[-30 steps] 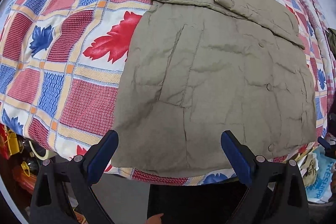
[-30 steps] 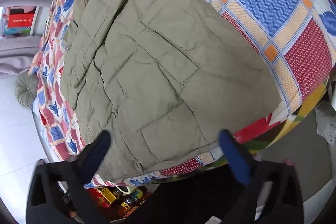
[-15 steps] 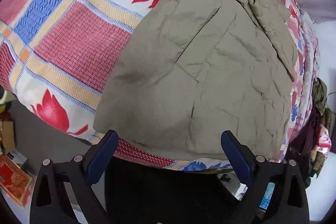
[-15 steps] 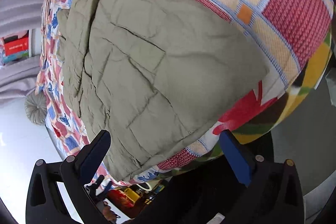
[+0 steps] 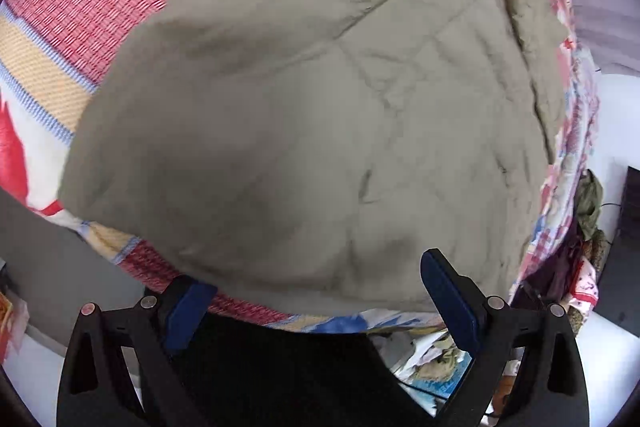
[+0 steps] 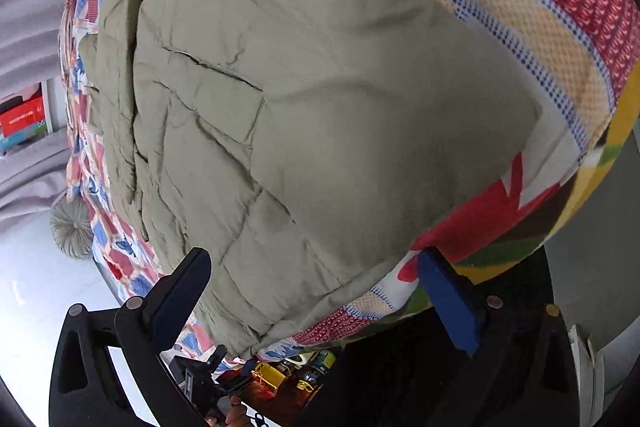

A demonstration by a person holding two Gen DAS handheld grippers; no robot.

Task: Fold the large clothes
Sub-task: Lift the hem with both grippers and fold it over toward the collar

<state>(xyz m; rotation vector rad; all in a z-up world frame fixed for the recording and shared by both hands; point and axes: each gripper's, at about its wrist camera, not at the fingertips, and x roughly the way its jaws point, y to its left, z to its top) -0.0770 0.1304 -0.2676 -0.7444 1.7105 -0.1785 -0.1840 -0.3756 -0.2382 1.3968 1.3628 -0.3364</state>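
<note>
The left claw (image 5: 320, 291) stands wide, holding nothing, with the near hem of the jacket (image 5: 320, 107) lying just ahead, between its blue pads; the left pad sits low against the edge of the bedspread (image 5: 52, 79), below the hem. The right claw (image 6: 316, 291) is wide and empty too, straddling the jacket's (image 6: 280, 107) near corner, its right pad hanging past the cloth over the bedspread (image 6: 540, 27). The likely trouble starts right here: if either claw shuts now, it could pinch the bedspread along with the hem, and lifting would then drag the bedding up with the jacket. The quilted cloth looks thick and slippery, so a shallow bite at the very edge may slide out partway through the fold. Should the two claws catch the hem at uneven depths, the fold could come out skewed. Farther ahead the jacket's body lies fairly flat, and beyond it the folded-in upper part near the collar forms a loose ridge, which a hasty pull might tug open.
</note>
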